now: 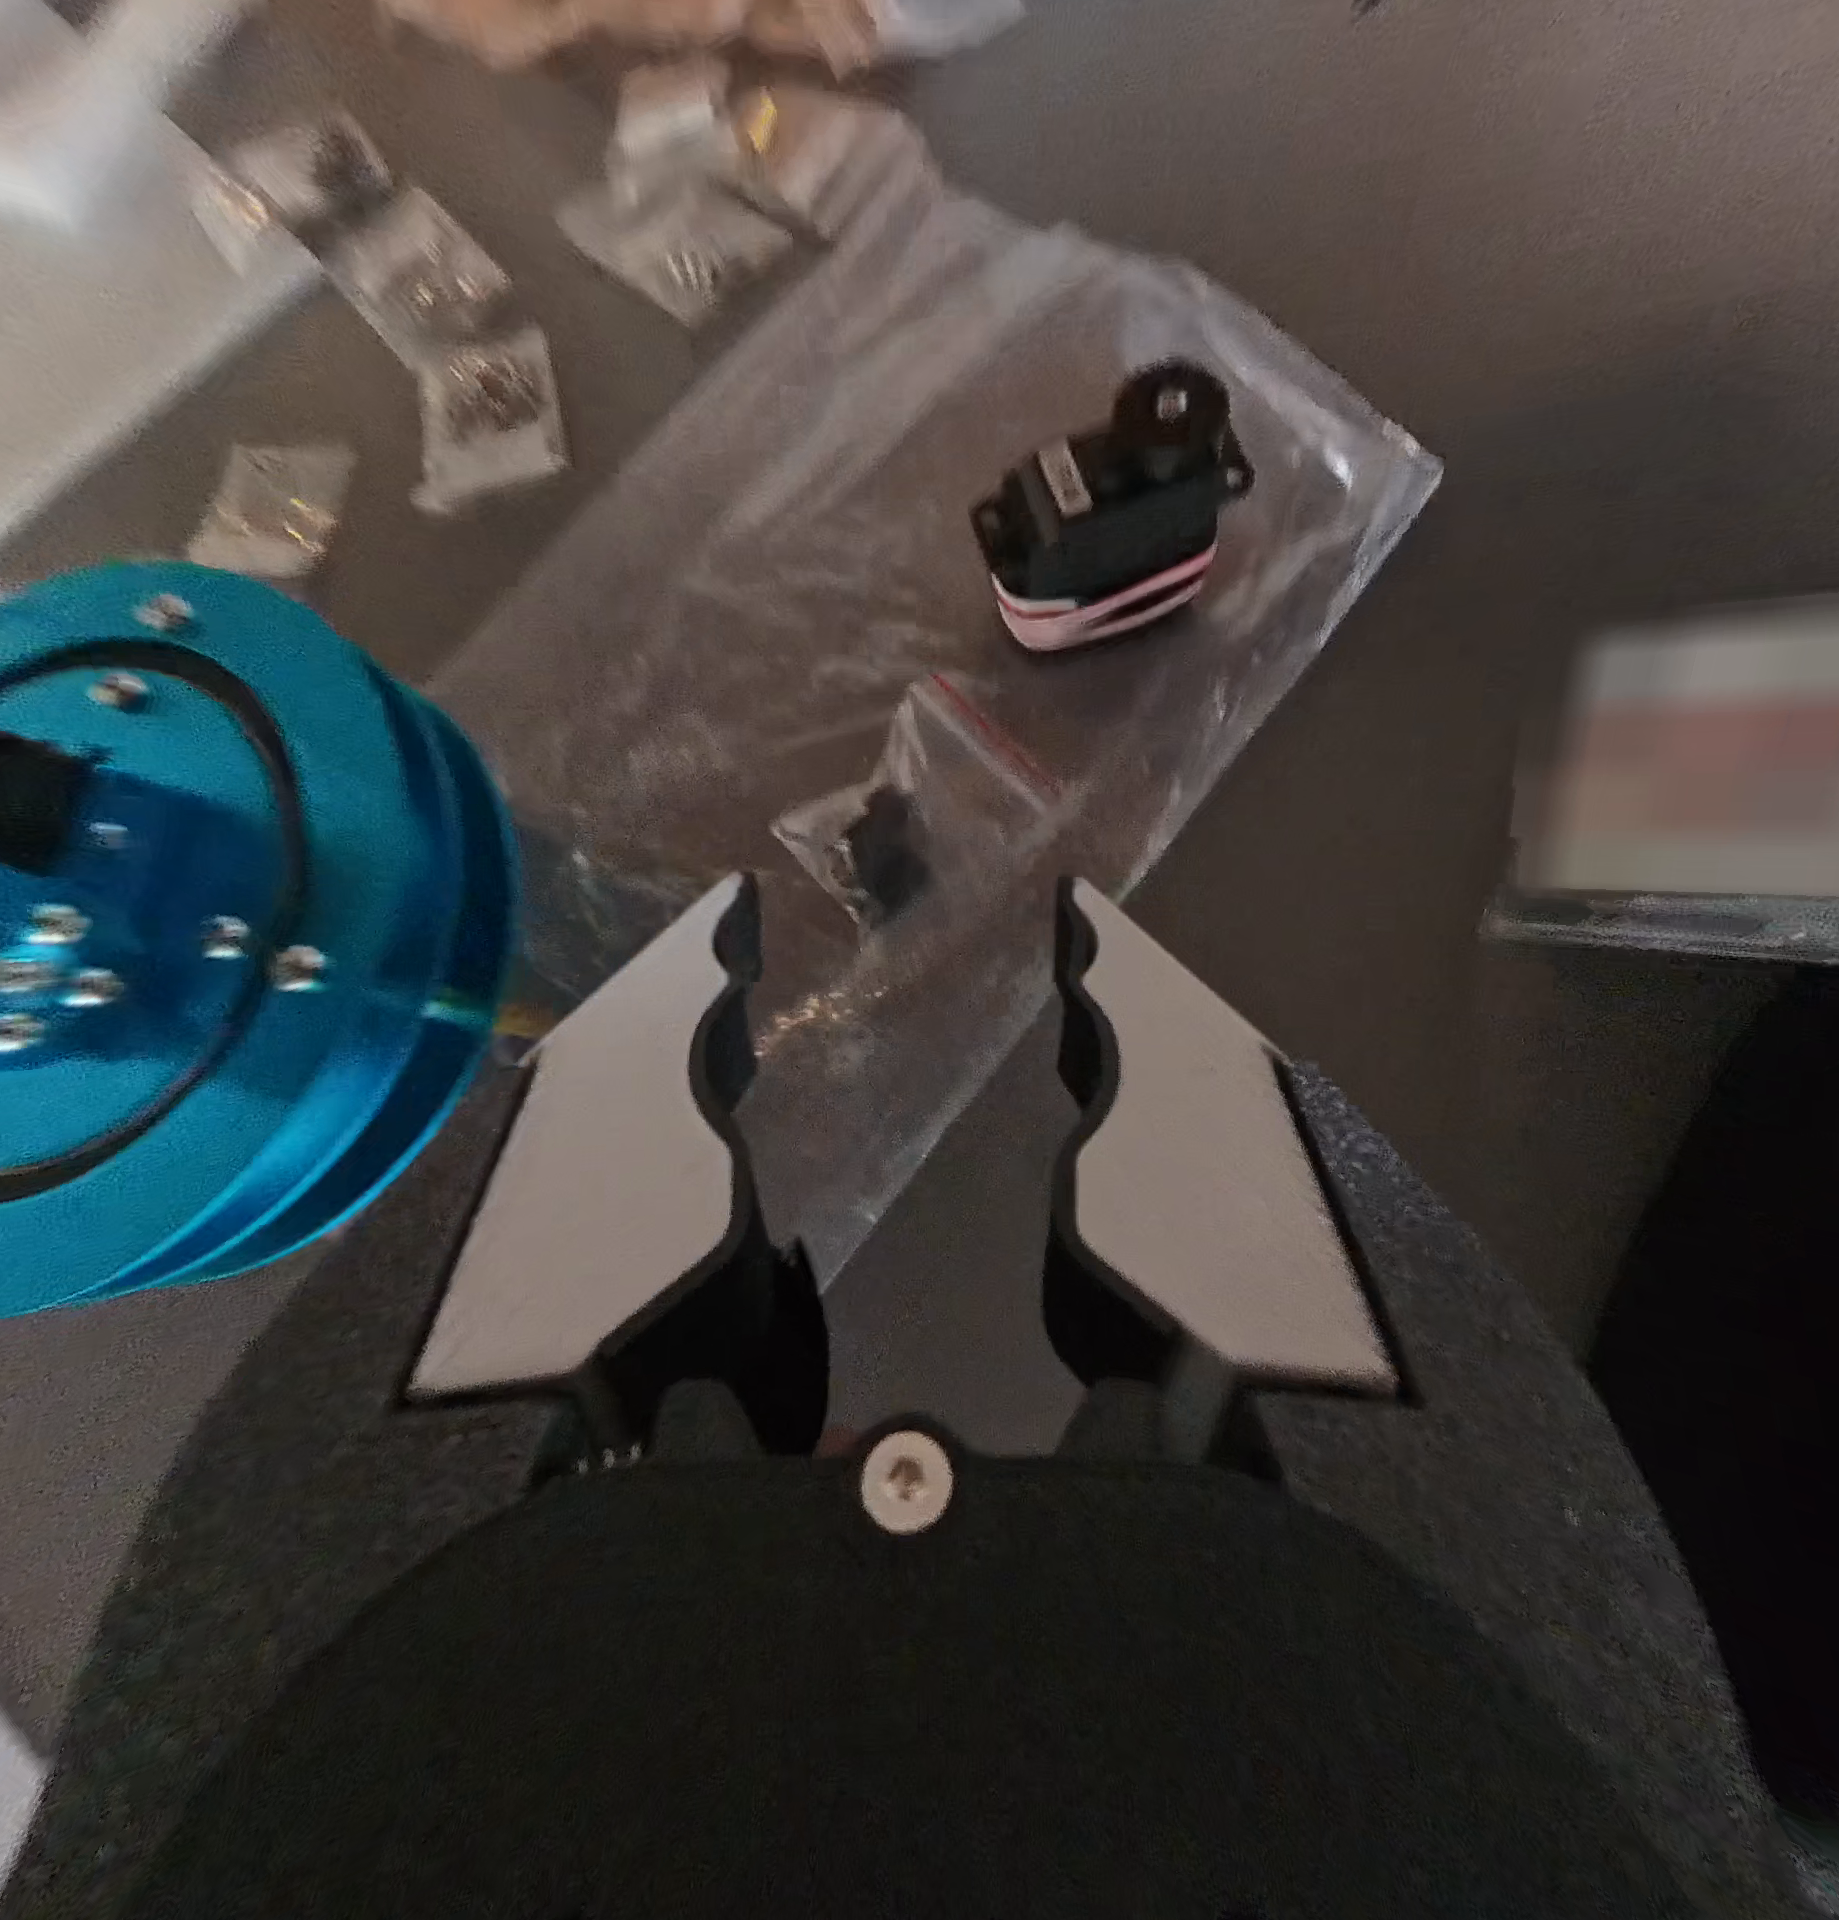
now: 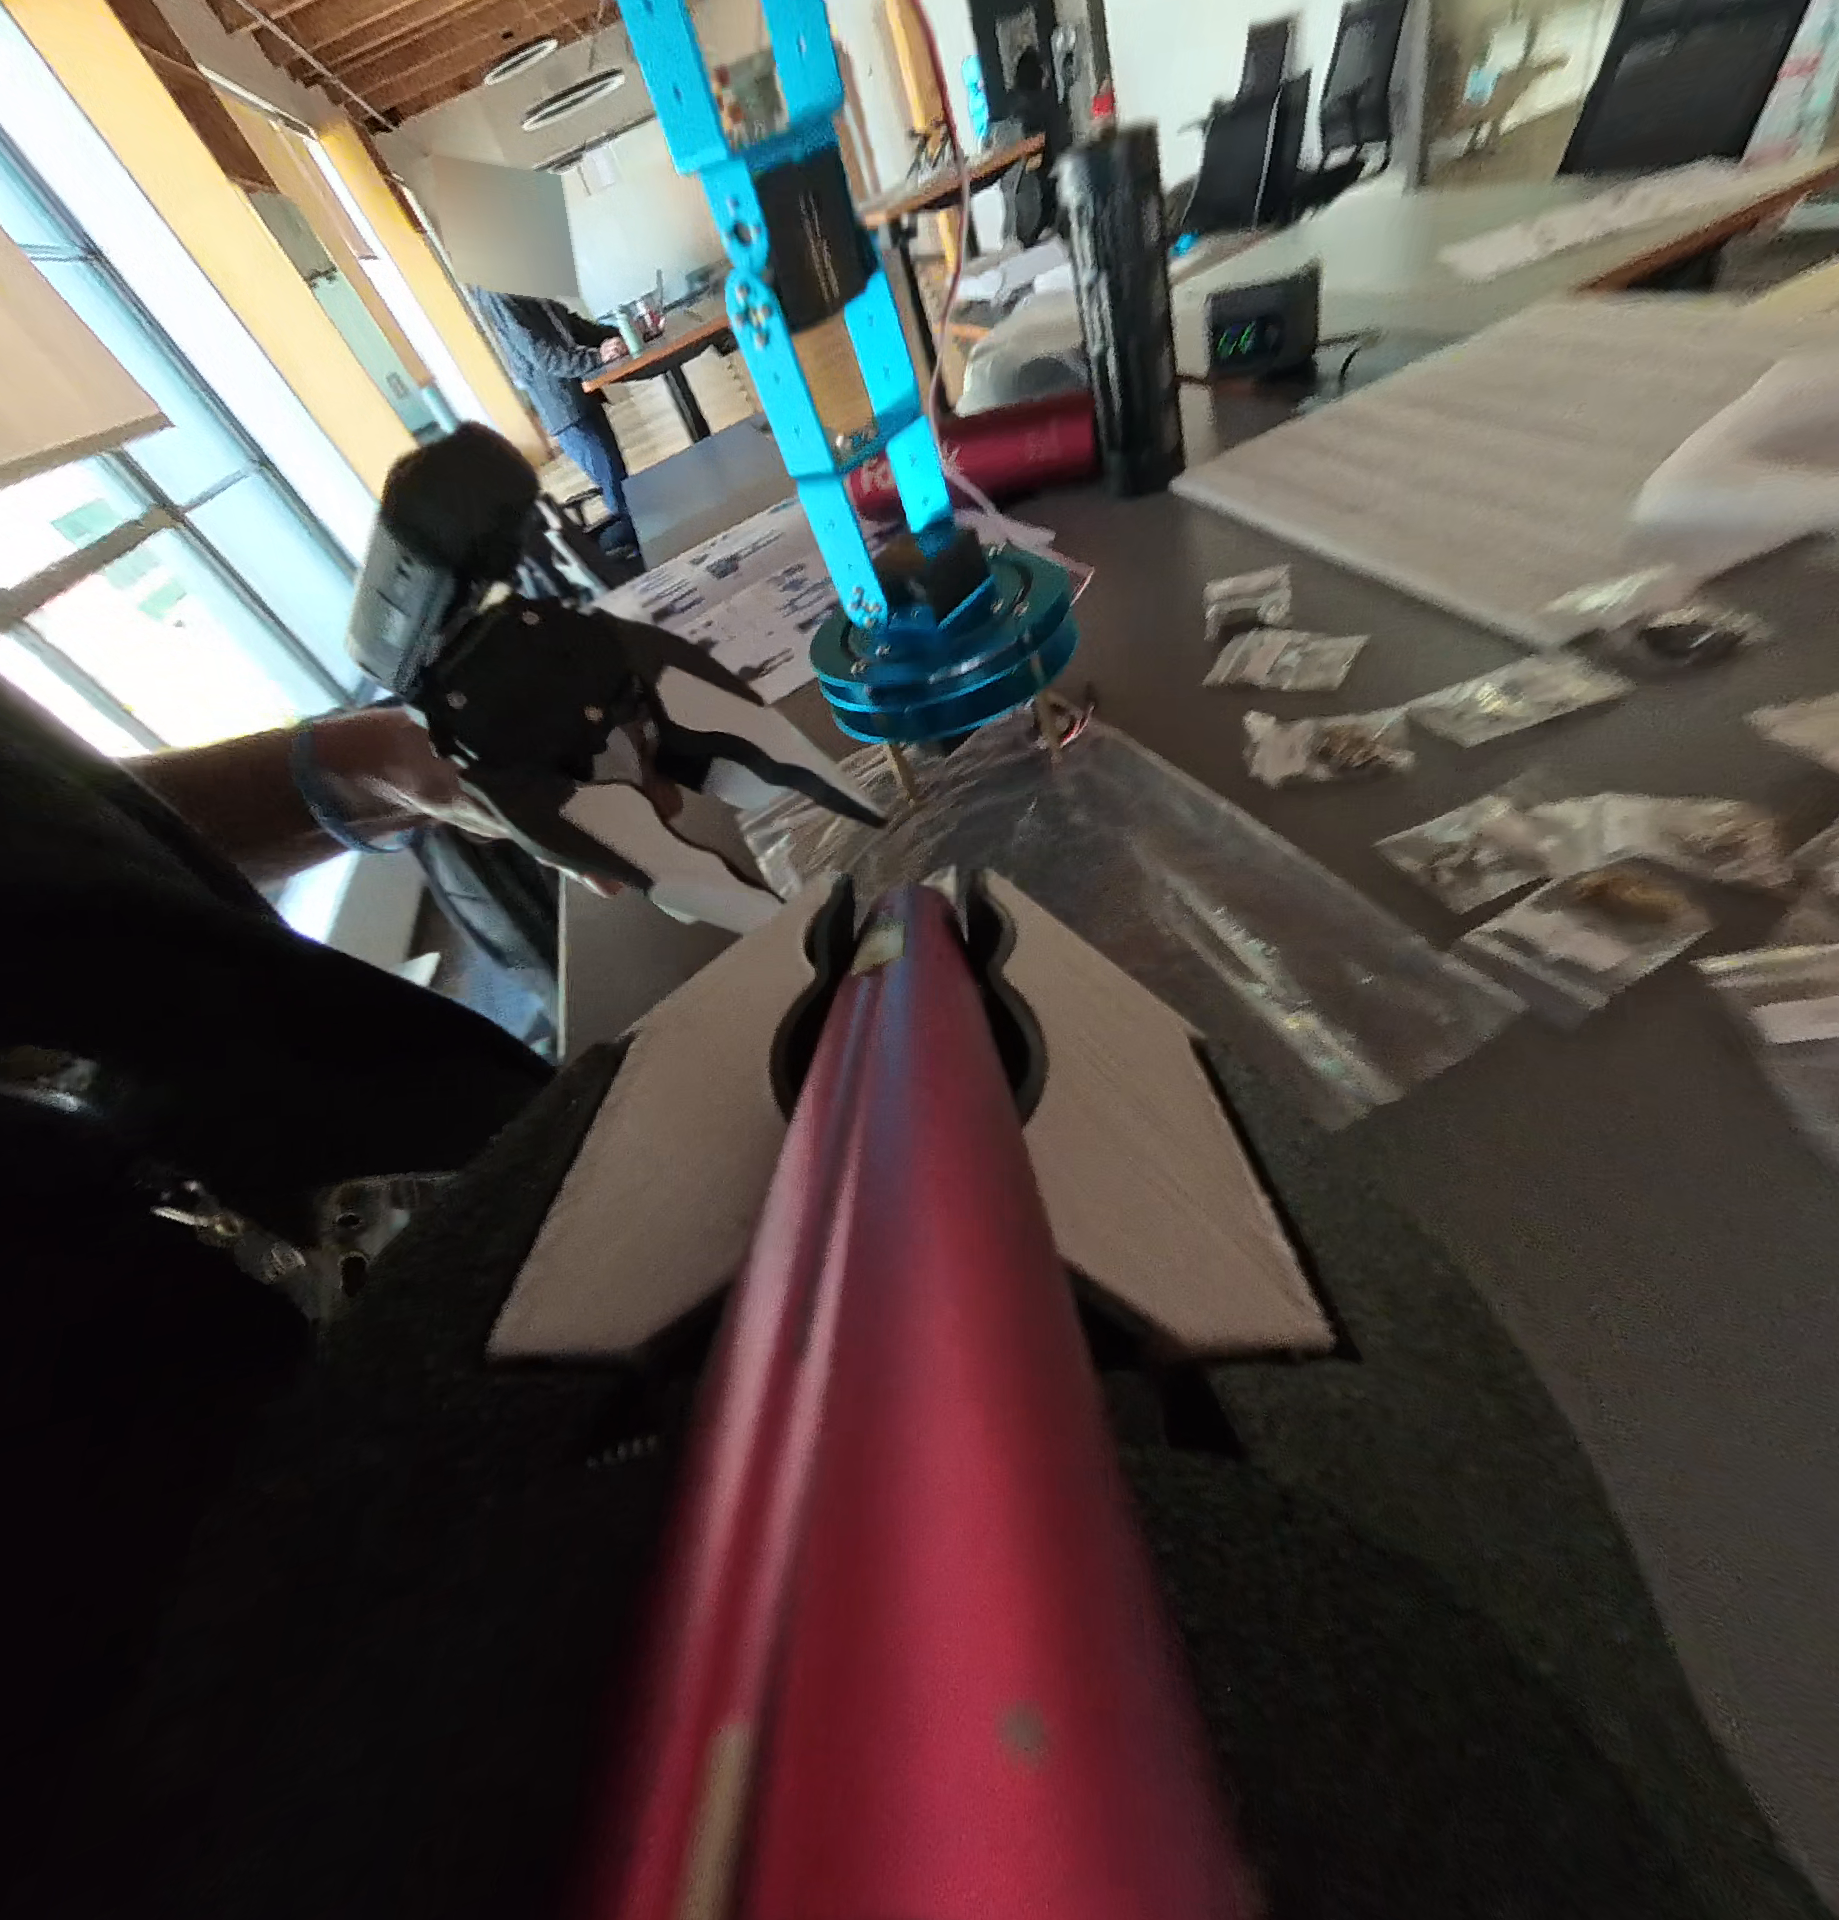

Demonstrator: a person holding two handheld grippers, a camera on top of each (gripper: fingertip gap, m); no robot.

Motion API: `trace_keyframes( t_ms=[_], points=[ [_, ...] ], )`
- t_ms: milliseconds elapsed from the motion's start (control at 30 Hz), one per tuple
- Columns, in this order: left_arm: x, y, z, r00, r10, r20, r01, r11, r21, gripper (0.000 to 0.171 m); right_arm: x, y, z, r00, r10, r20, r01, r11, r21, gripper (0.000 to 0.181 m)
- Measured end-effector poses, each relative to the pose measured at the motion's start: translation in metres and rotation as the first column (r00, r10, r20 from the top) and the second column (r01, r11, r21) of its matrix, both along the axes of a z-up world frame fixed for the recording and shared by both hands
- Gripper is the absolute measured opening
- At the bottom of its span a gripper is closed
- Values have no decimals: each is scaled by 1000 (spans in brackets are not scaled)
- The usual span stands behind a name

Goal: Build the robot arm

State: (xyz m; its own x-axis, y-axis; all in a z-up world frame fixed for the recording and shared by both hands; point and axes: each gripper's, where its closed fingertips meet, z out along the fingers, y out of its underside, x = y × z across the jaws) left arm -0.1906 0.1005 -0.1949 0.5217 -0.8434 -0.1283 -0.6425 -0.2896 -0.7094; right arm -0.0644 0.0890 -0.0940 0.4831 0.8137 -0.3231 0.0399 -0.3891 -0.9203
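On the grey desk [image 1: 1517,260], my left tongs [image 1: 904,904] hung open and empty above a clear plastic bag [image 1: 842,582] holding a black servo [image 1: 1112,509] and a smaller zip pouch [image 1: 894,821] with dark fittings. Beside them stood the blue round base [image 1: 198,935] of a bracket arm [image 2: 842,343], studded with screws. My right tongs [image 2: 910,904] were clamped on a red tool handle [image 2: 894,1351], its tip aimed toward that base and well apart from it. Judgement: keeping the handle steady and in line with the base looked wise. Small parts packets [image 2: 1299,660] lay scattered farther off; contents too blurred to name.
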Motion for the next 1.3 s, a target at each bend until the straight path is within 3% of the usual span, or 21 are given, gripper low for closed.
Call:
trace_keyframes(
  t_ms=[100,300,433,600,767,833,967,1100,1300],
  points=[
    [10,4,-22,993,-73,-90,76,997,33,63,-16,2,-13,998,14,-62,-19,996,-89,22],
    [33,22,-17,977,-181,-116,187,981,44,72,-28,5,-20,993,35,-109,-50,989,-138,21],
    [35,12,-23,967,-238,-87,235,971,-49,53,-29,6,-16,985,27,-172,-56,985,-161,21],
    [36,4,-27,973,-230,-22,223,960,-172,35,-34,1,3,945,54,-322,-122,973,-193,22],
    [32,-3,-26,963,-266,-39,257,954,-156,19,-42,1,14,926,49,-375,-131,972,-197,23],
    [29,1,-21,970,-244,-23,241,965,-101,2,-47,1,12,941,44,-336,-112,976,-185,21],
    [27,-4,6,960,-214,182,230,971,-68,1,-62,0,4,980,17,-201,-48,987,-151,22],
    [23,-19,52,877,-218,429,261,964,-43,0,-80,-6,14,988,-32,-154,15,993,-114,21],
    [3,-24,97,742,-193,642,293,955,-51,0,-90,-12,29,987,-116,-114,106,990,-91,21]
  ],
)
